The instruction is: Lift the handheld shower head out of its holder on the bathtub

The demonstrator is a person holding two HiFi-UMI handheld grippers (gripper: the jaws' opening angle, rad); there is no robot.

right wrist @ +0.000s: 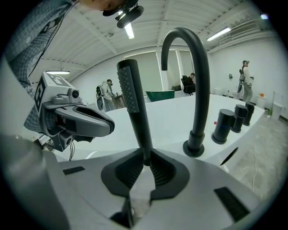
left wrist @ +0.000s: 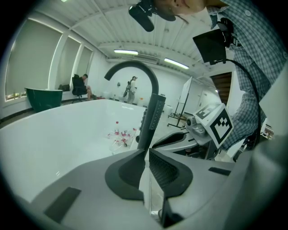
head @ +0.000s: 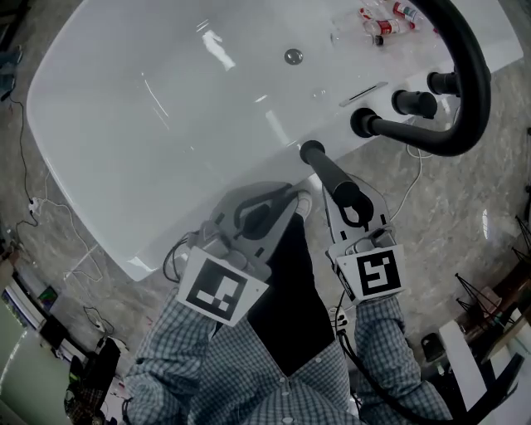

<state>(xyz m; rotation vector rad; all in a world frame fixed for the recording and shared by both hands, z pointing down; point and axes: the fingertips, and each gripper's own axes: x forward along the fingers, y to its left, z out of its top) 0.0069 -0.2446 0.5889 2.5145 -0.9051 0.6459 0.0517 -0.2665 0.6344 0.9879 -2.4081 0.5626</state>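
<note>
Standing by, I can't read a single word, number or brand anywhere. The closest thing to a sign is a black-and-white square marker (head: 217, 290) on a white cube just off the near rim of the white glossy bathtub (head: 166, 124). A second square marker (head: 377, 275) sits on another cube beside it. Both carry only block patterns, with no letters or digits. On the bathtub's far deck lie small clear plastic bottles with red labels (head: 383, 23), but their print is too small to make out.
</note>
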